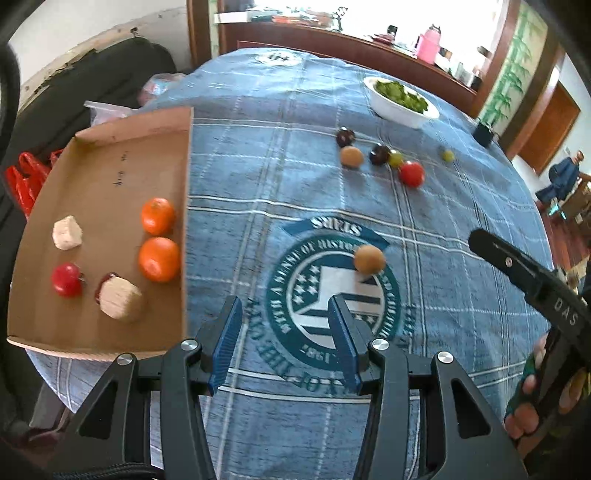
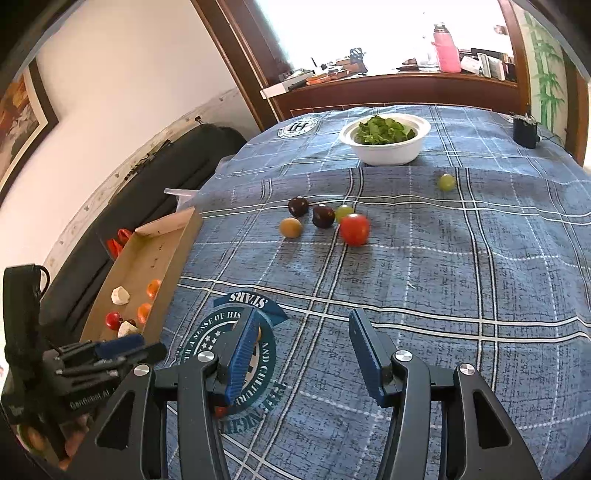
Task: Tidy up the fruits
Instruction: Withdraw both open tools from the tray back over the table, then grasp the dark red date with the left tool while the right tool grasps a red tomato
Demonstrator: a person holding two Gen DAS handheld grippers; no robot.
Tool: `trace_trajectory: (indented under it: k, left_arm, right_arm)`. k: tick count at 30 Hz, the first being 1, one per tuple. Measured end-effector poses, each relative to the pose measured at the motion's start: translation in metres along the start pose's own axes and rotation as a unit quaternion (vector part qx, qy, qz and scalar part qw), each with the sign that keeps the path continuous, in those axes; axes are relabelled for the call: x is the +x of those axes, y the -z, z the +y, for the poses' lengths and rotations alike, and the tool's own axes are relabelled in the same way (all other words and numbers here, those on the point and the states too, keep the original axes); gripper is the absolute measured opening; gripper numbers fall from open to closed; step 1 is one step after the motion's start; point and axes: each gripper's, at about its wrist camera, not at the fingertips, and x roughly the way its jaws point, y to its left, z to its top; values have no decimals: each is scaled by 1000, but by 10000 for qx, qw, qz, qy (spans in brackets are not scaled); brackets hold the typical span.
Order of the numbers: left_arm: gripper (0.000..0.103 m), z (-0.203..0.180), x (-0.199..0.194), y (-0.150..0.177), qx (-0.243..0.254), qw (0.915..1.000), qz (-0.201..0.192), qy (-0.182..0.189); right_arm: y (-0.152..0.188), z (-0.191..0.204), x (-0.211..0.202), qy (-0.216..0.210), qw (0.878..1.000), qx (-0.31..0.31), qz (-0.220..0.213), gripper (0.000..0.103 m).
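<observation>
With both the left gripper (image 1: 286,343) and right gripper (image 2: 301,354) open and empty, I worry the loose brown fruit (image 1: 368,259) on the counter (image 1: 461,258), near the cardboard tray (image 1: 110,166), may roll away if my fingers nudge it off-centre.

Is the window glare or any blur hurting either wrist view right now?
Left wrist view: window blown out, table evenly lit; brown fruit on the emblem slightly motion-smeared. Right wrist view: window also washed out; fruit cluster sharp with soft shadows; fisheye bends the tablecloth lines at the edges.
</observation>
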Motion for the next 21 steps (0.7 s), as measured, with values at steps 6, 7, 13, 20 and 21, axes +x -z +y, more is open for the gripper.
trace_trajectory:
  k: [6,7,13,20,21]
  left_arm:
    - [47,-12,0,4,138,9999,49,88]
    - [47,-13,0,4,142,9998,57,108]
    - [47,-19,2,6,166,9995,139,229]
    - [47,-28,12,16,267,9977,350,523]
    - [47,-28,12,17,270,9973,361,582]
  right_arm:
    - [1,-3,-1,7,10000,37,-6,54]
    - [1,-3,-1,9,10000,37,-7,54]
    - [3,-6,-2,24,10000,62,-29,54]
    - [2,-10,4,114,9999,76,30,54]
    - [2,-11,6,131,9999,73,38,54]
